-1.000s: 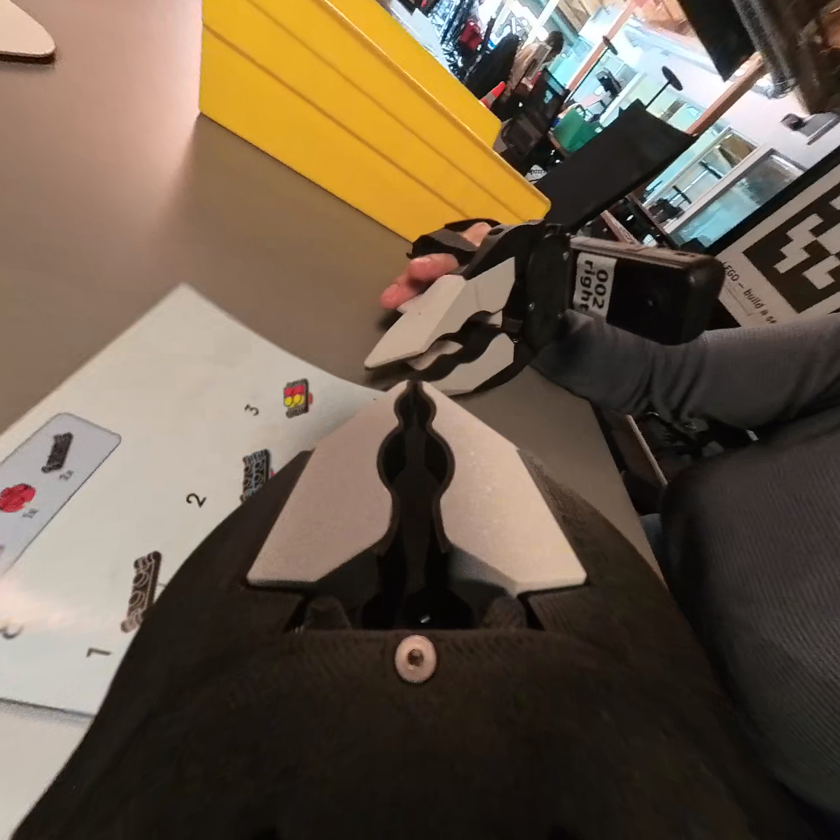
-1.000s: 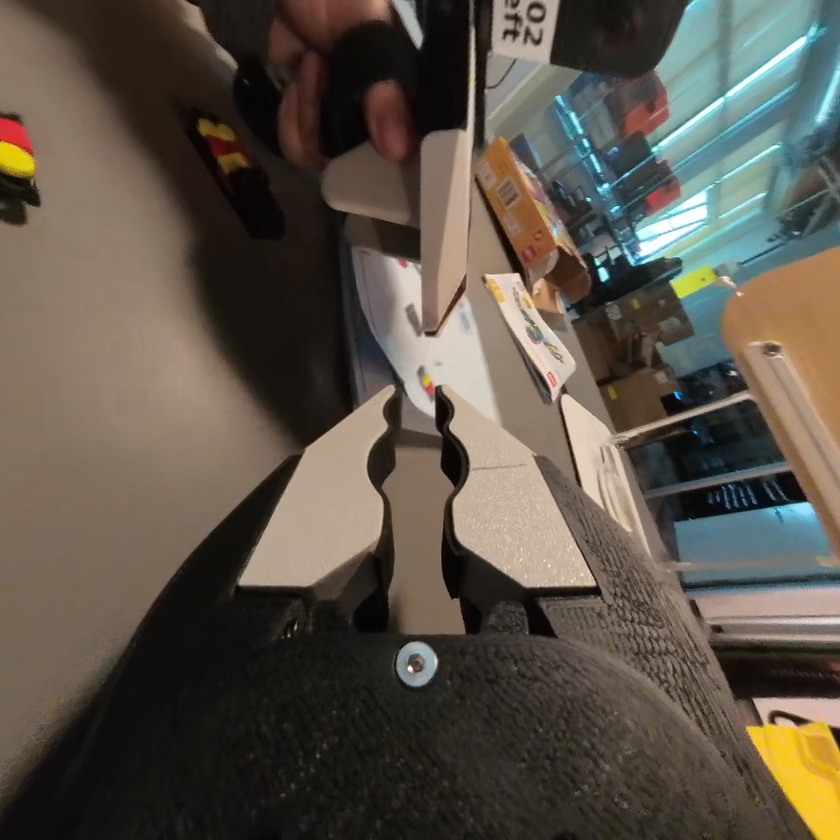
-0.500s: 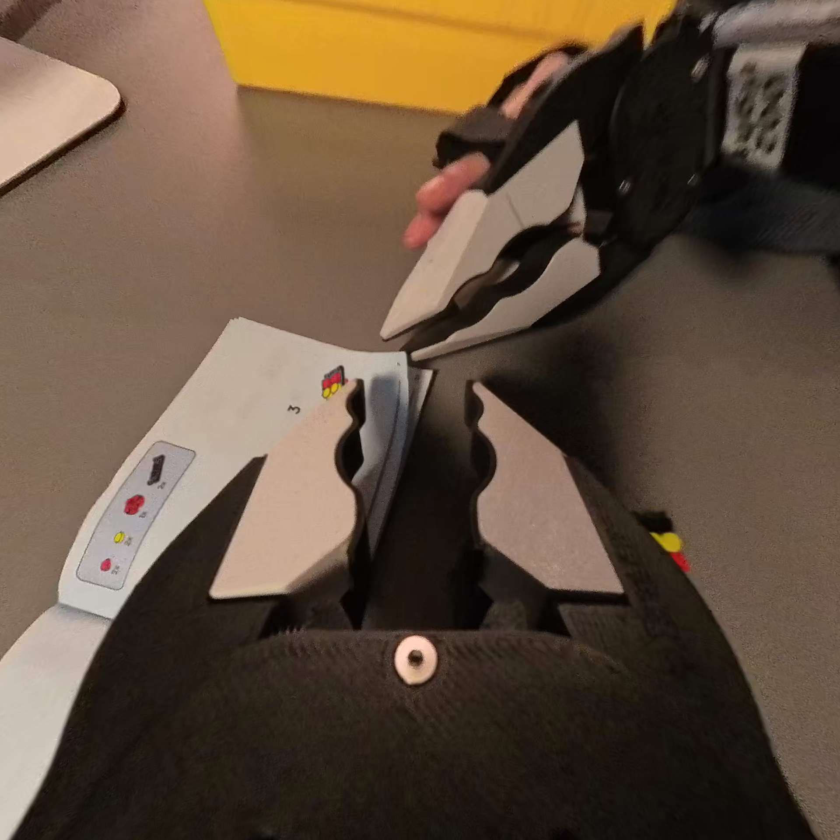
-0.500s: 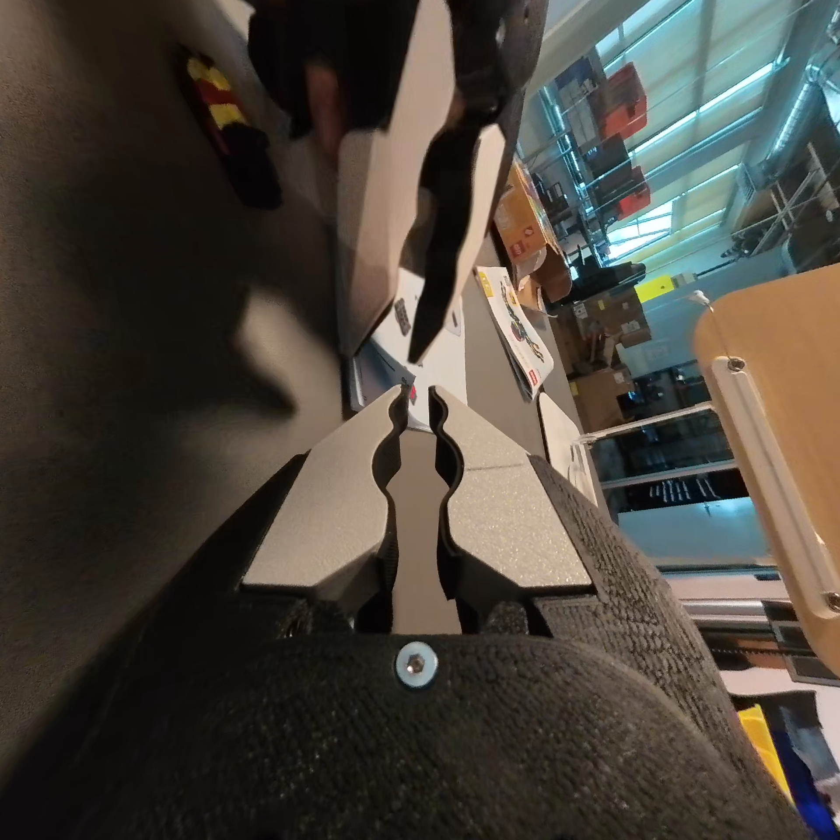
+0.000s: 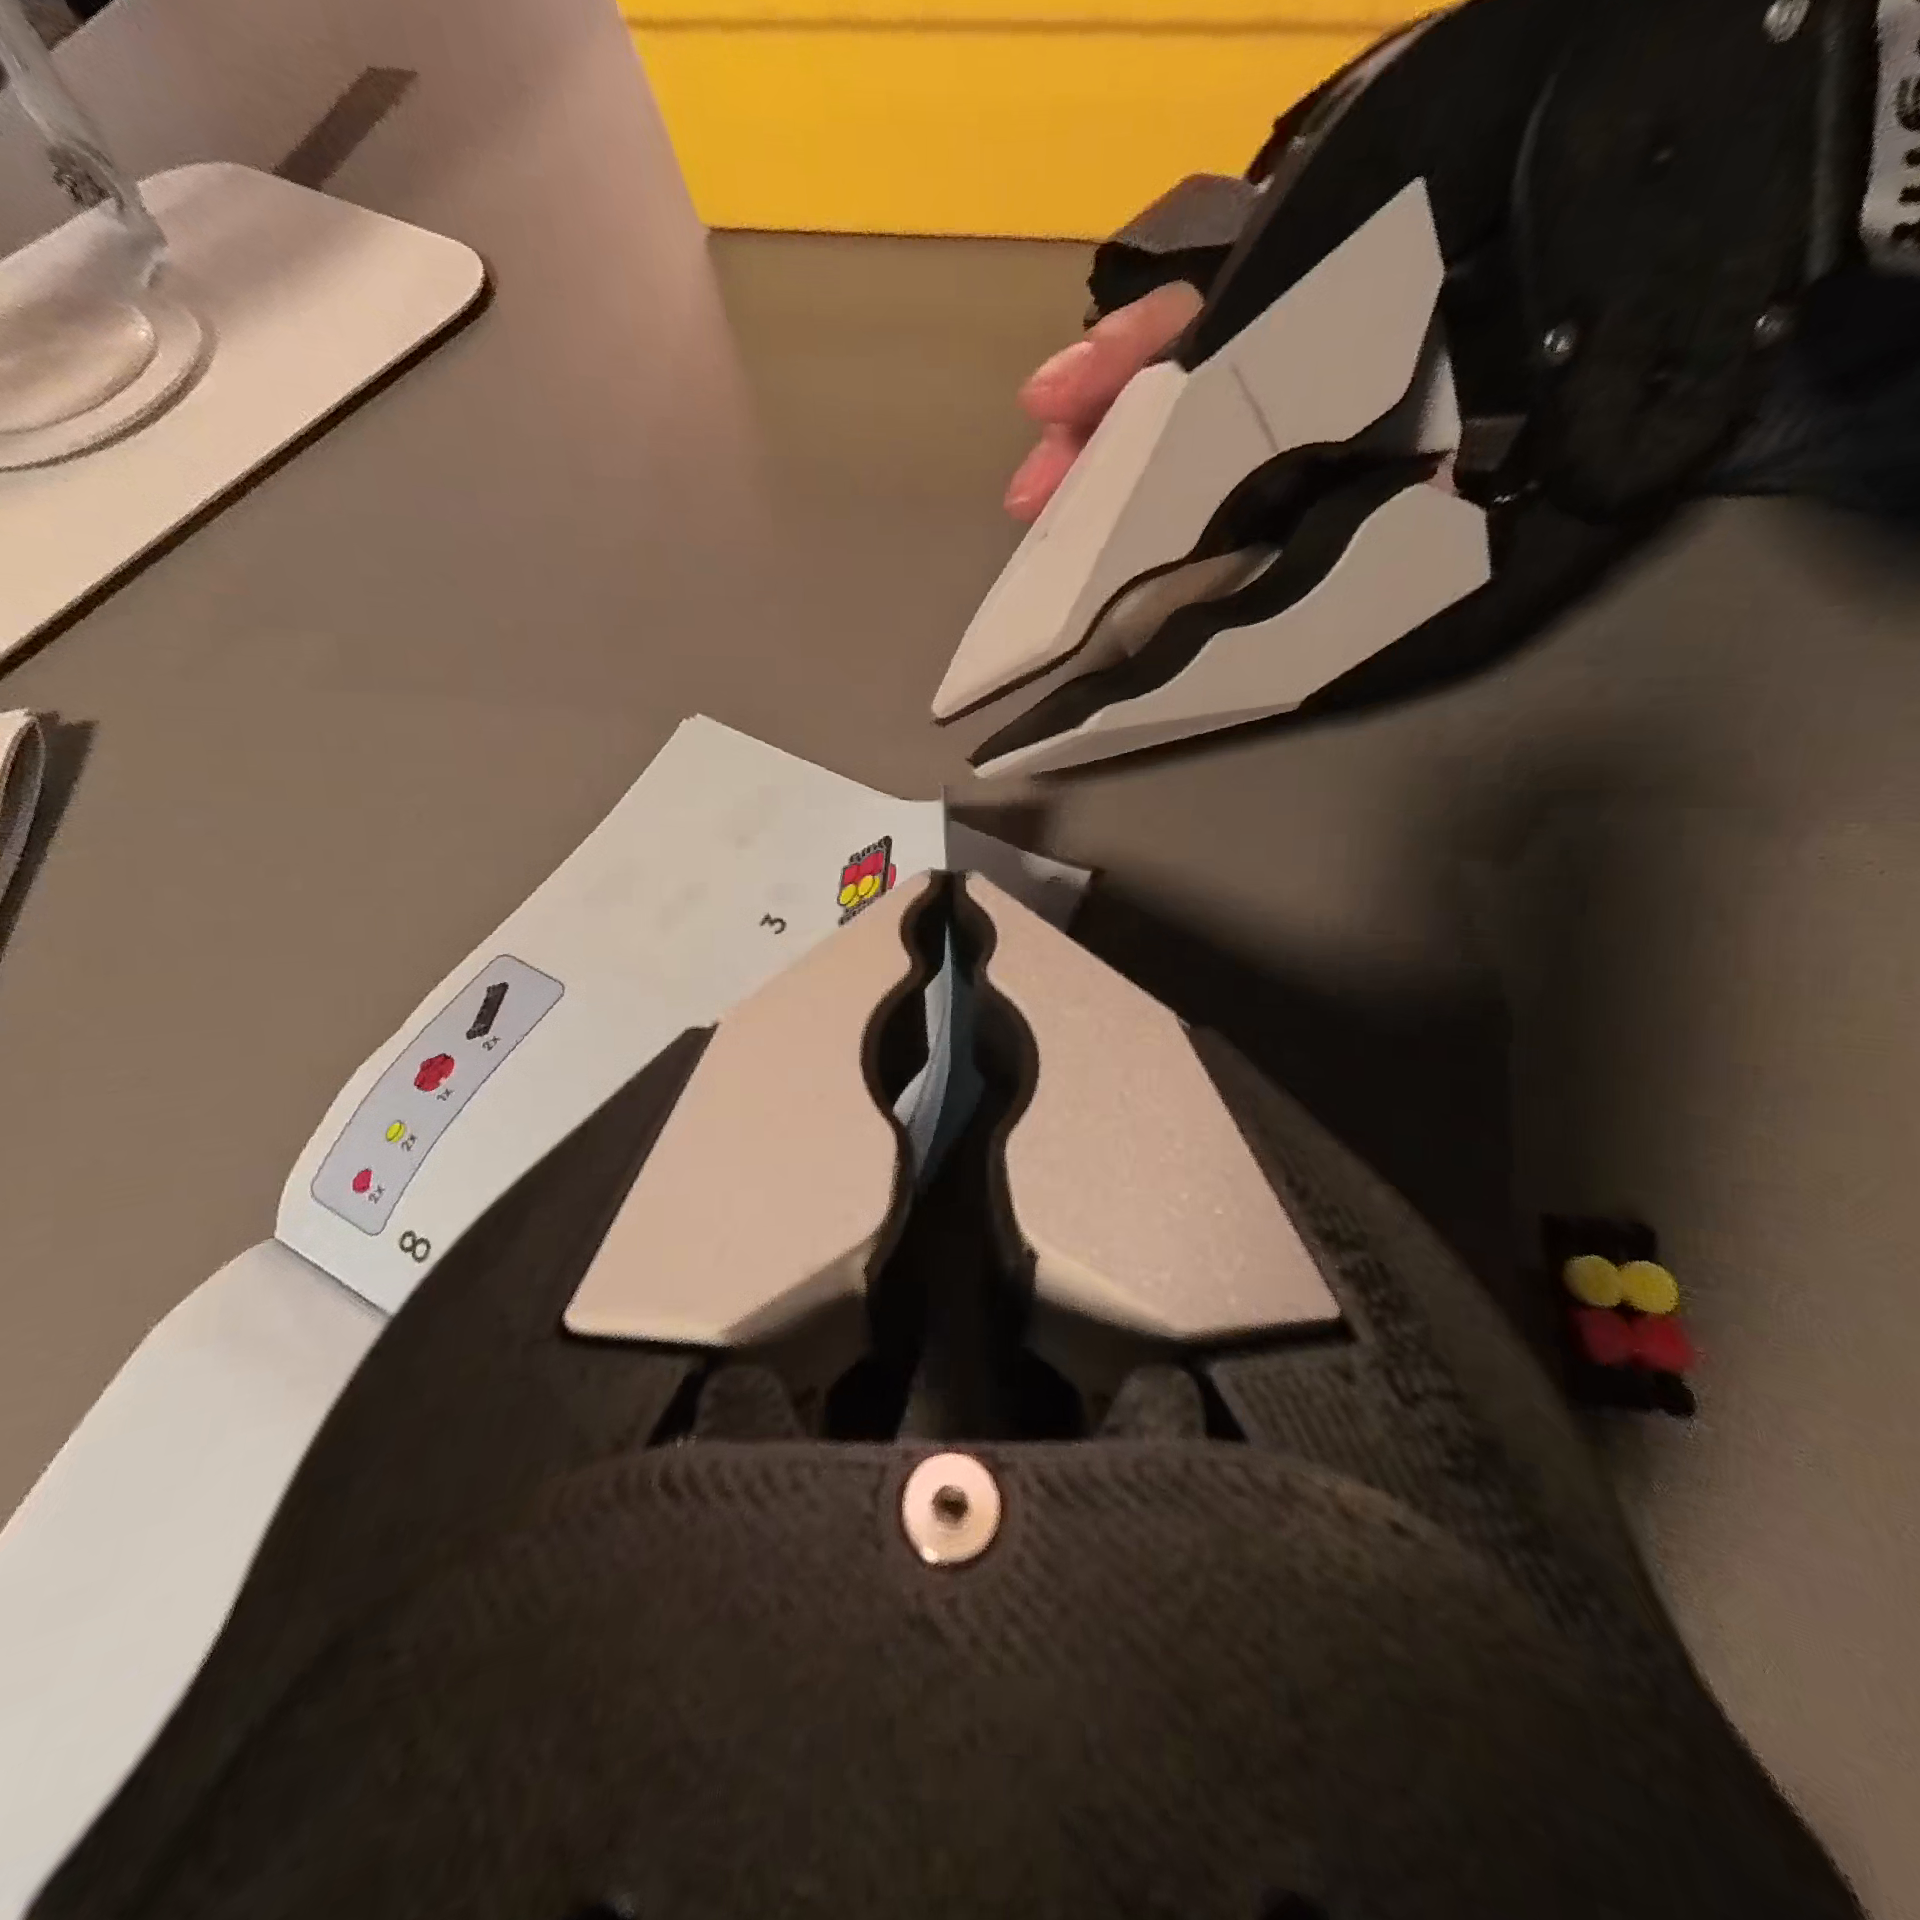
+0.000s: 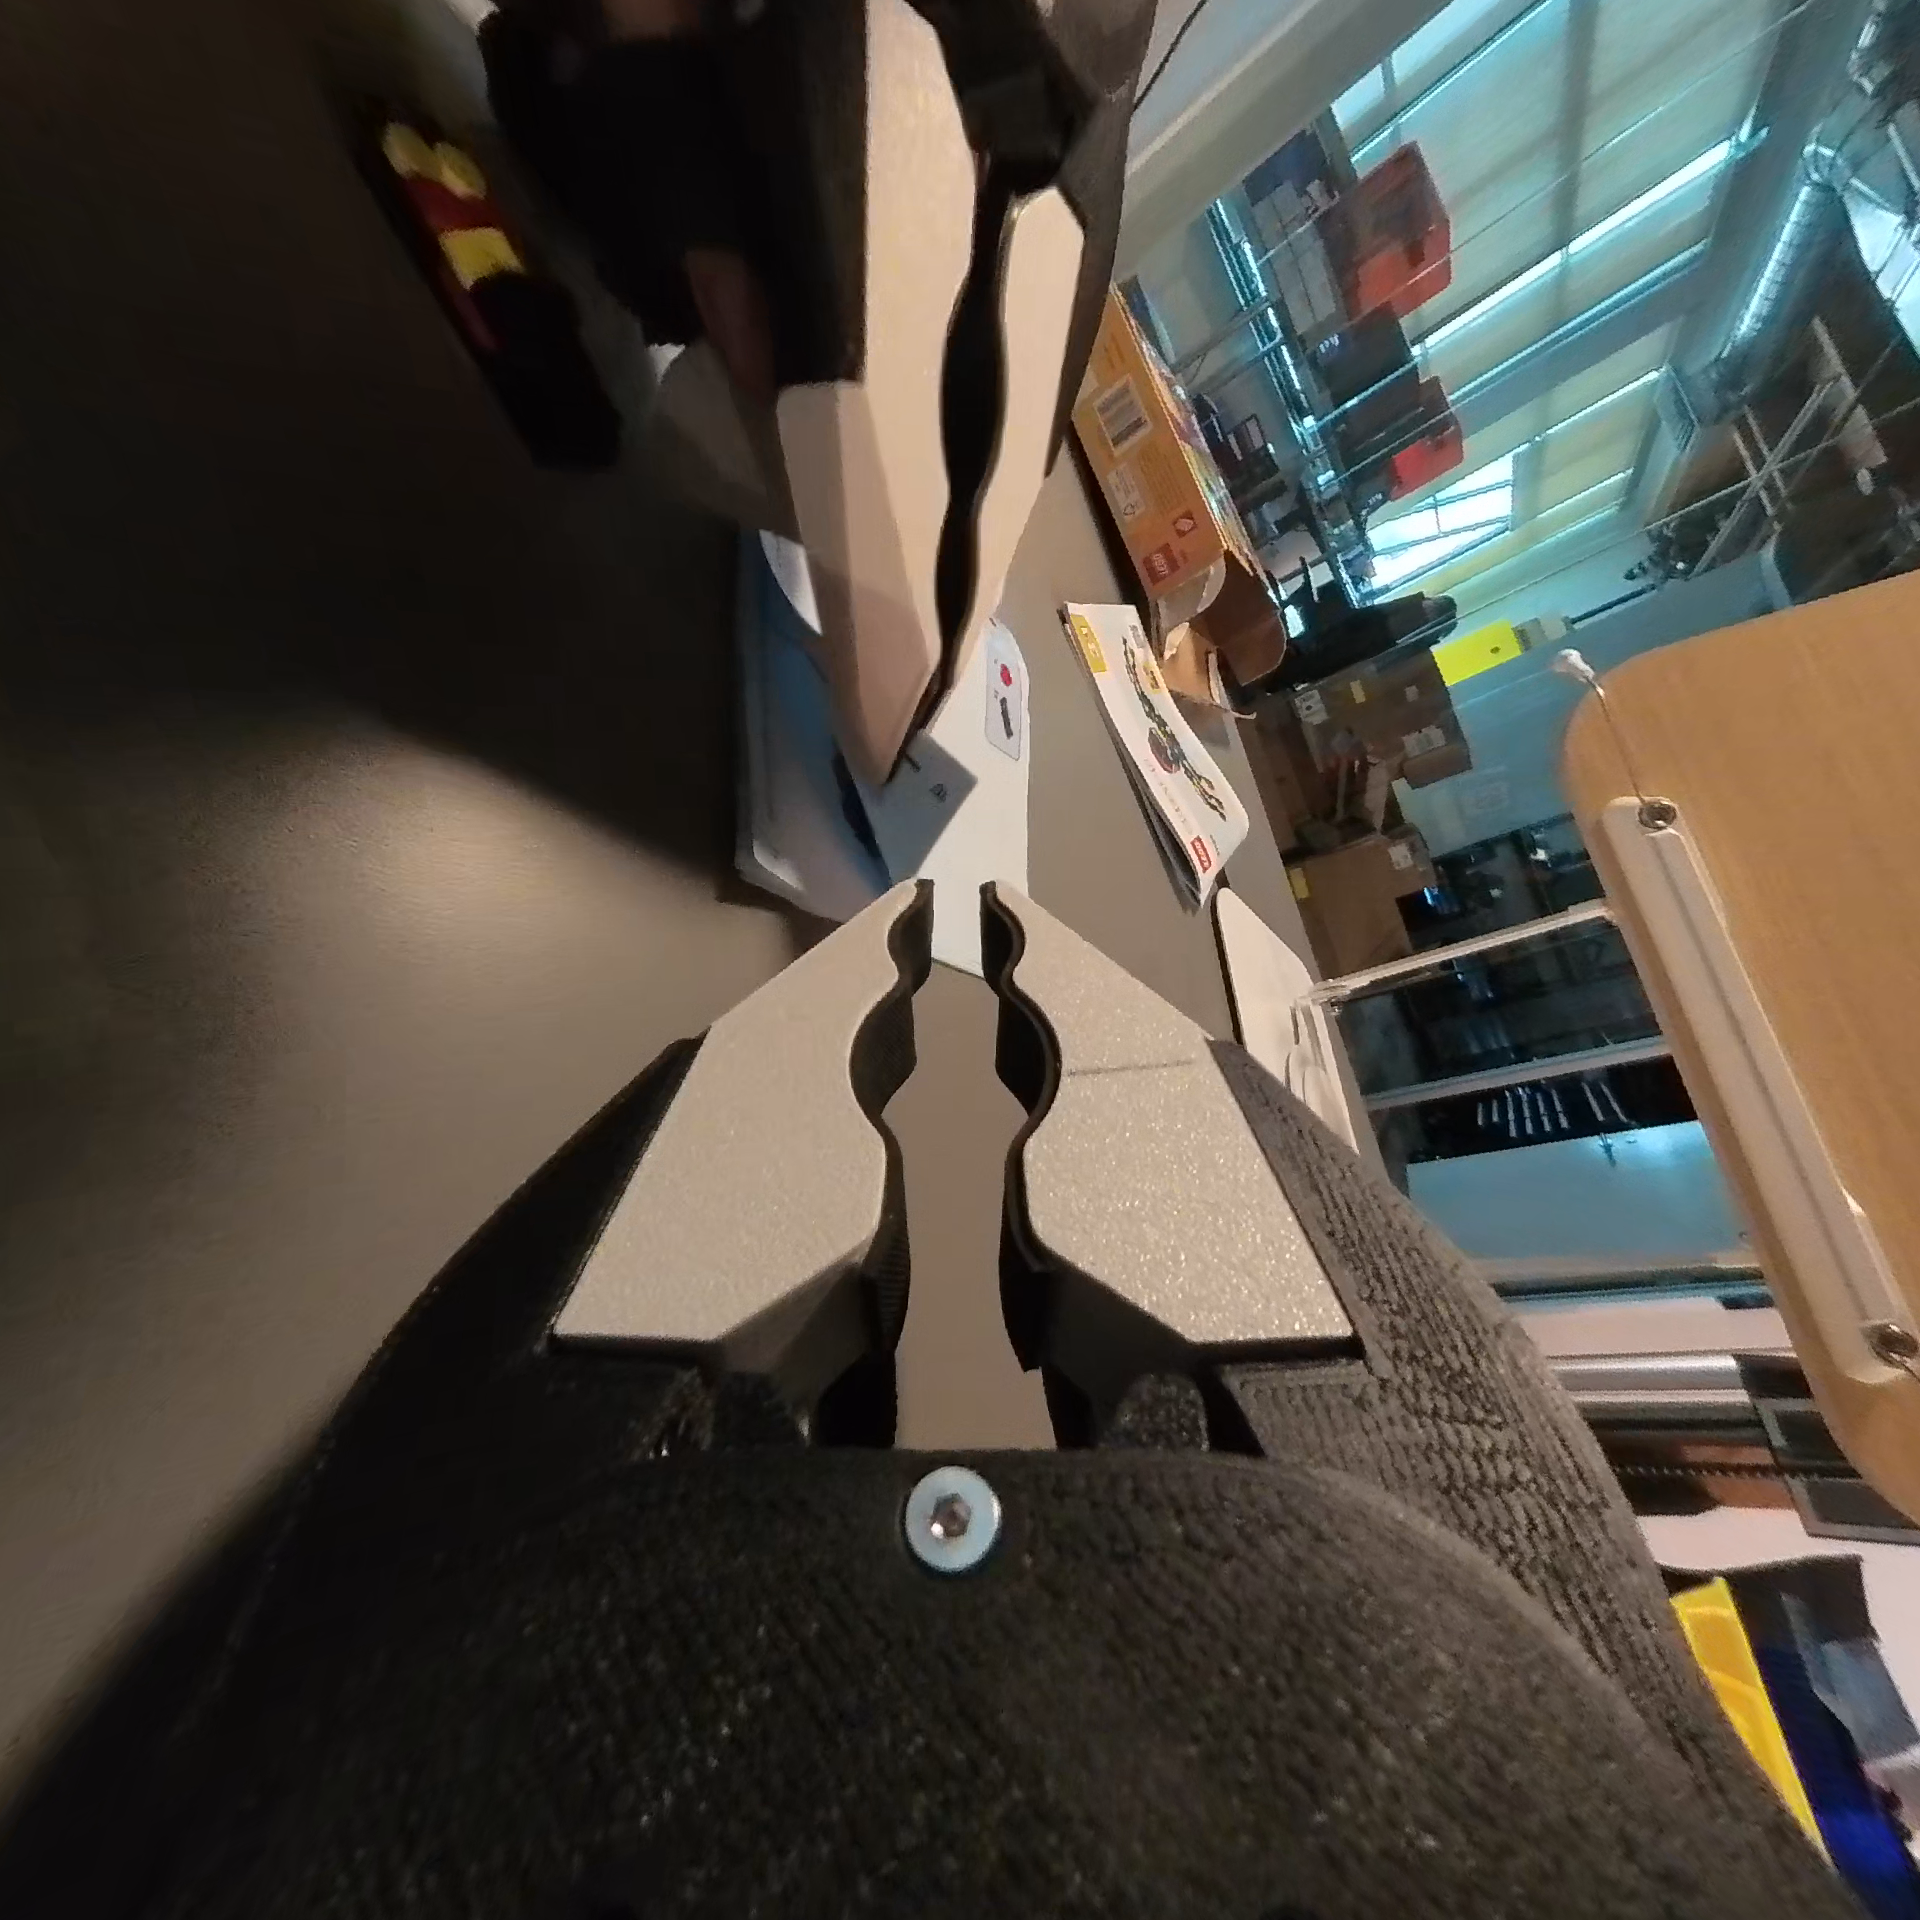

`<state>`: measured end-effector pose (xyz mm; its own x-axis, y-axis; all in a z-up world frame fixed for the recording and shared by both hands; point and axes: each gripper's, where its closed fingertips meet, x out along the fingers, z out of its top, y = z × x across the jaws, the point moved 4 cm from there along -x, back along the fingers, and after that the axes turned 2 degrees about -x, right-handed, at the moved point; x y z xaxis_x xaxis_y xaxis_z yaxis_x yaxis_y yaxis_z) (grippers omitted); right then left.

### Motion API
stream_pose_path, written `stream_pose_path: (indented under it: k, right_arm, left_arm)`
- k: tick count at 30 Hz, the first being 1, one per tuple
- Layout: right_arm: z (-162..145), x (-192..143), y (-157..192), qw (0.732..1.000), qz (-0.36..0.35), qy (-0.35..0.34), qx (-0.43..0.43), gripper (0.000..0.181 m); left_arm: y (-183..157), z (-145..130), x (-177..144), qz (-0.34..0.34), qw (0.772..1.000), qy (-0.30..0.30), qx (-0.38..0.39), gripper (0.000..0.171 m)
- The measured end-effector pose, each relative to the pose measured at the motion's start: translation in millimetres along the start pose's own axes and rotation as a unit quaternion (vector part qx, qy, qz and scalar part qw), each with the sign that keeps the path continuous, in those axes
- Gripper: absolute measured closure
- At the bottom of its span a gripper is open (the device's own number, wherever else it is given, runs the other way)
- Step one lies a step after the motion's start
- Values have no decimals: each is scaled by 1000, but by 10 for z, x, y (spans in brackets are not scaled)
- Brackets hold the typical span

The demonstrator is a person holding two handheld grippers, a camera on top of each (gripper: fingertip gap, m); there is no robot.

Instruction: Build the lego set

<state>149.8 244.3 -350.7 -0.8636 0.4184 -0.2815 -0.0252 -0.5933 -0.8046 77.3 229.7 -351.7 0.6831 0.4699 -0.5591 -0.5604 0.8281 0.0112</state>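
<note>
Tabletop (image 5: 623, 540): left gripper (image 5: 948, 883) on booklet (image 5: 665, 935)

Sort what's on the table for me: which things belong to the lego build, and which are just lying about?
Belongs to the build:
- instruction booklet, a page pinched in the left gripper
- small black, red and yellow lego assembly
- right gripper, open

Lying about:
- yellow box
- second booklet
- orange carton
- beige mat

Workshop or warehouse-type space: tall windows (image 6: 1538, 239), exposed ducting (image 6: 1808, 260), shelving stacked with crates (image 6: 1392, 260), cardboard boxes (image 6: 1361, 727) on floor. Work done on grey table (image 5: 623, 499) beside a yellow box (image 5: 935, 114).
</note>
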Motion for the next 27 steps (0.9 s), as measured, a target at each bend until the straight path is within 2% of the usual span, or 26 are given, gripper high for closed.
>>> stream_pose_path:
  k: [5,9,16,18,21,26,27]
  right_arm:
    - [-20,-9,-14,1000,-6,0,6,174]
    - [-66,-44,-95,999,-35,-2,18,174]
    - [-65,-53,-112,999,-47,-5,13,174]
    - [-61,-53,-114,999,-49,-6,12,174]
    - [27,-49,-79,998,-52,-16,-12,174]
    - [417,133,105,999,-26,-11,-20,180]
    - [450,215,133,1000,-21,5,-16,180]
  left_arm:
    - [66,52,-89,-4,998,-37,-42,171]
    - [270,58,-333,62,992,-78,-76,171]
    - [587,-124,-827,113,974,-131,-149,171]
    - [611,-107,-923,96,967,-160,-174,171]
    - [541,-16,-936,32,959,-197,-202,171]
    - [423,68,-839,-11,965,-188,-183,171]
    - [371,99,-806,-28,965,-188,-180,157]
